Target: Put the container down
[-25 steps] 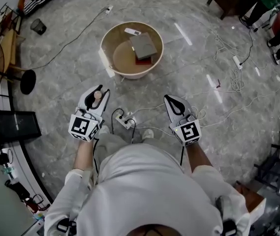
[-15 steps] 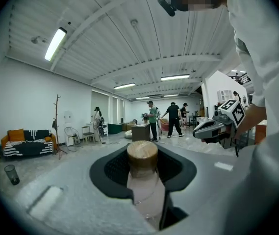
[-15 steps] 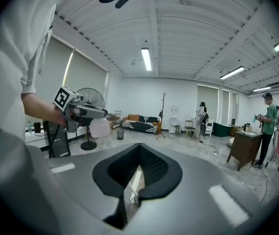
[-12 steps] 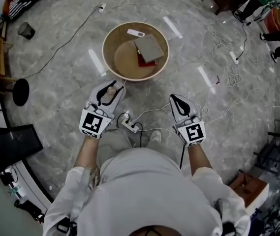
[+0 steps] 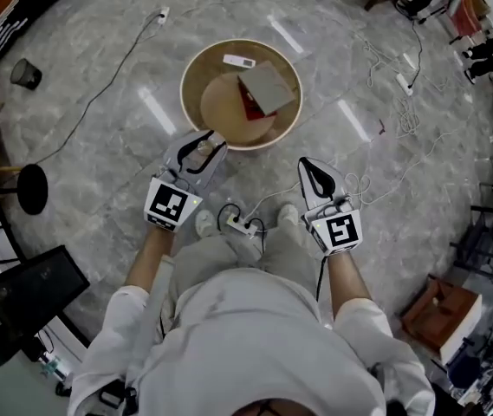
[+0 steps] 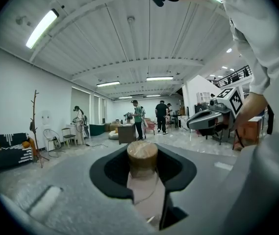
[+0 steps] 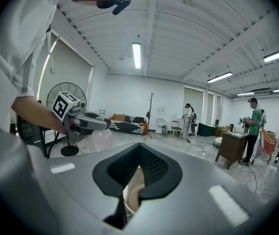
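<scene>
In the head view my left gripper [image 5: 204, 144] is shut on the container [image 5: 200, 149], a small clear bottle with a brown cork lid. Its tips hang at the near rim of a round tan basin [image 5: 196, 59] on the floor. In the left gripper view the container [image 6: 142, 156] stands upright between the jaws, lid up. My right gripper [image 5: 314, 170] is held to the right of the basin, jaws together with nothing in them. From the right gripper view I see the left gripper [image 7: 83, 119] with the clear container [image 7: 99, 140] under it.
The basin holds a grey flat box [image 5: 266, 87], something red beneath it and a white remote [image 5: 238, 61]. A power strip [image 5: 241, 225] and cables lie by the person's feet. A fan base [image 5: 31, 189] and dark monitor [image 5: 21, 300] stand left; people move about far right.
The left gripper has moved forward with the container, from over open floor to the basin's near rim. The right gripper has kept its place beside it.
</scene>
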Demonstrator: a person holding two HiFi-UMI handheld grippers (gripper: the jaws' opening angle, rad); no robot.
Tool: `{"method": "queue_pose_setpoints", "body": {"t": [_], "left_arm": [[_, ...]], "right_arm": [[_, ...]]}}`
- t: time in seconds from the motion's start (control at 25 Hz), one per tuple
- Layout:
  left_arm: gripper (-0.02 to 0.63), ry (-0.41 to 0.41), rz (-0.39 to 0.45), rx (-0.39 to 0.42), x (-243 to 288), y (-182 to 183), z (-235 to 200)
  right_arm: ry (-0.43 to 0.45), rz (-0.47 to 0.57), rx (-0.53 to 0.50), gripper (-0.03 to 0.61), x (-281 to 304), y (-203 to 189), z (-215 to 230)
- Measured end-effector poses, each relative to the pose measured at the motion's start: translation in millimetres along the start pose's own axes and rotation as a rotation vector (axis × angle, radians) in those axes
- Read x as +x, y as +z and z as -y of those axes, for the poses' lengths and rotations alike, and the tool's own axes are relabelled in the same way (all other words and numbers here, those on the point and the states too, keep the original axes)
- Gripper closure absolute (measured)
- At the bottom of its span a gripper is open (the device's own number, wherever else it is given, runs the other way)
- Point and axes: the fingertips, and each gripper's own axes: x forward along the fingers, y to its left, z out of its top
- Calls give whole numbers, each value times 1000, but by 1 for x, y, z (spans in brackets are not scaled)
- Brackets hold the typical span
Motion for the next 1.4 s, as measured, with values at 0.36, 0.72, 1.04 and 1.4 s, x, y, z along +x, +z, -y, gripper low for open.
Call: {"method": "queue_pose_setpoints", "body": {"t": [0.36, 0.72, 1.04, 1.4], "left_arm": [[492, 98, -20, -10, 53, -15, -28], [492, 282, -40, -53, 144, -70, -30], [492, 271, -91, -63, 189, -162, -56], [494, 195, -126, -54, 235, -272, -99]], "right_arm": [[114, -26, -20, 575, 46, -30, 43], [336, 3, -21, 575, 91, -82, 111], [327, 6, 13, 575, 152, -140, 124], [260, -29, 62, 575, 212, -217, 110]]}}
